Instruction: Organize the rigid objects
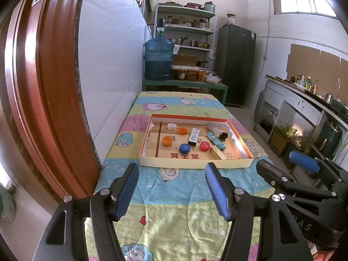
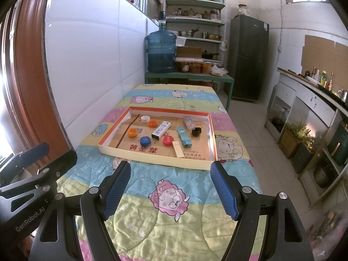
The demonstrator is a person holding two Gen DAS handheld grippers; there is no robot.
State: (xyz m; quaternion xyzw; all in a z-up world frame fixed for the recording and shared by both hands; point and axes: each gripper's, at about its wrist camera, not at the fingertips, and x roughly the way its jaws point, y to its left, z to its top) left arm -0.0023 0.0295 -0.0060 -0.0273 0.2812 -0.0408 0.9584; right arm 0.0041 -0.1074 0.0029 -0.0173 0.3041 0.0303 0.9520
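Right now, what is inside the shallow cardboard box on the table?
Inside the box: white, orange, blue, red and black caps, small cartons, a clear bottle. Anything beneath them is covered.

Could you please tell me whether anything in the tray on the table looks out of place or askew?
Nothing is spilled or visibly damaged. The shallow tray holds loose caps and small boxes scattered at mixed angles, and a clear bottle lies on its side near the black cap. Both tools hover open, short of the tray.
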